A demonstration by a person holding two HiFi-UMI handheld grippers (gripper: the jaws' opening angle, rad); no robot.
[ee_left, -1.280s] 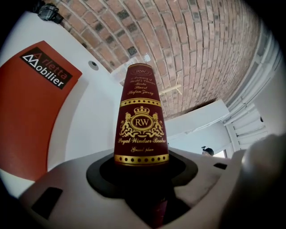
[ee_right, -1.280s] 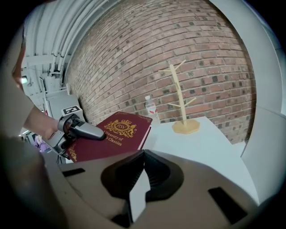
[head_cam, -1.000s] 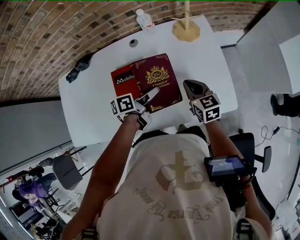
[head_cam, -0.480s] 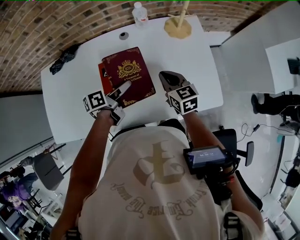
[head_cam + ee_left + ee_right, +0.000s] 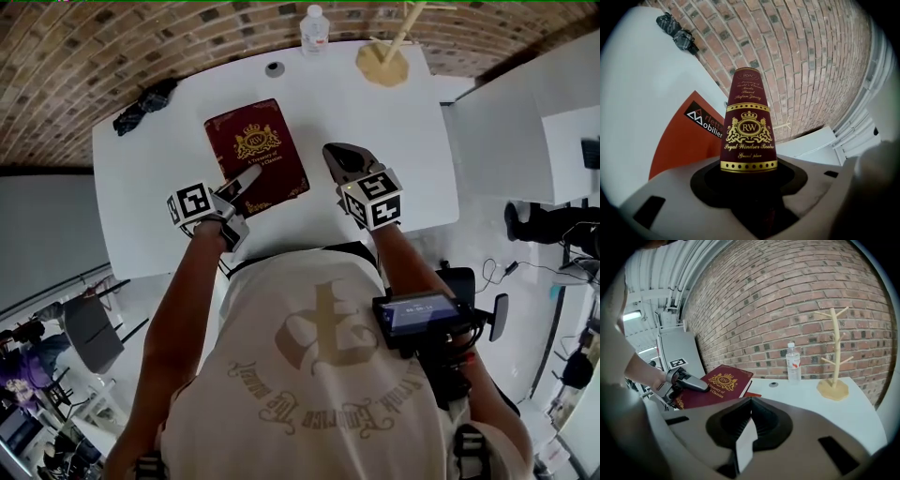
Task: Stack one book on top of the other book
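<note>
A maroon book (image 5: 255, 155) with a gold crest lies on the white table (image 5: 394, 141), almost fully over an orange-red book. My left gripper (image 5: 246, 178) is shut on the maroon book's near edge. In the left gripper view its spine (image 5: 748, 126) stands between the jaws of the left gripper (image 5: 749, 187), and the orange-red book (image 5: 689, 140) shows beneath at the left. My right gripper (image 5: 337, 155) hovers just right of the books, shut and holding nothing. The right gripper view shows that gripper (image 5: 749, 418) closed, the maroon book (image 5: 717, 385) and the left gripper (image 5: 686, 380).
A water bottle (image 5: 315, 28) and a wooden branch stand (image 5: 384, 64) are at the table's far edge. A dark bundle (image 5: 142, 98) lies at the far left corner, a small round disc (image 5: 274, 68) near the bottle. A brick wall runs behind.
The maroon book has slid left over the orange-red book, whose printed cover no longer shows in the head view. Both grippers moved with it.
</note>
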